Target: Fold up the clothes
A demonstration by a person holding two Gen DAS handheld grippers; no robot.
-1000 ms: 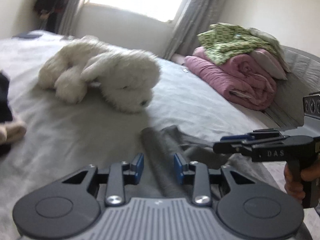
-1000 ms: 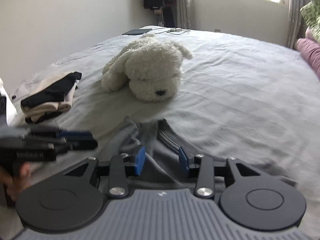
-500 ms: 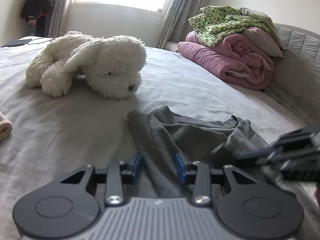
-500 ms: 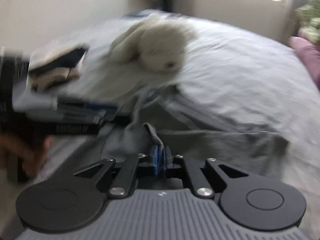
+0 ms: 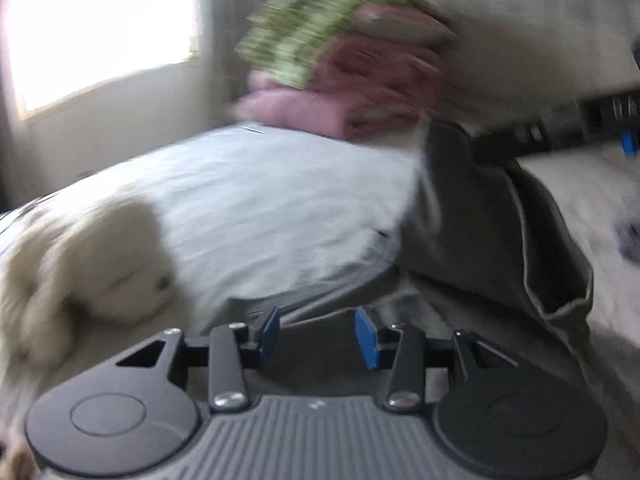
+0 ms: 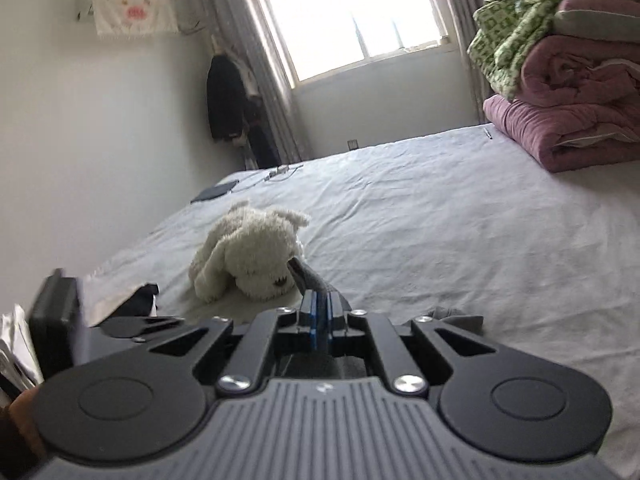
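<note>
- Our right gripper (image 6: 320,320) is clamped on the grey shirt (image 5: 492,216), lifting it just beside the plush dog (image 6: 252,260).
- Our left gripper (image 5: 316,334) is half-wide and opening, with nothing pinched.
- No fold made yet; all folding is left.

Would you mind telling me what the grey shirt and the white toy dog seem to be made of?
Shirt: probably soft matte knit, jersey-like; it hangs in limp folds with a stitched edge. Toy dog: shaggy plush pile, likely synthetic; its outline is fuzzy and tufted.

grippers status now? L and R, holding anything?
Left gripper: jaws opening, pads apart, not pressing on anything.
Right gripper: shut on the grey shirt, lifting it off the bed.
</note>
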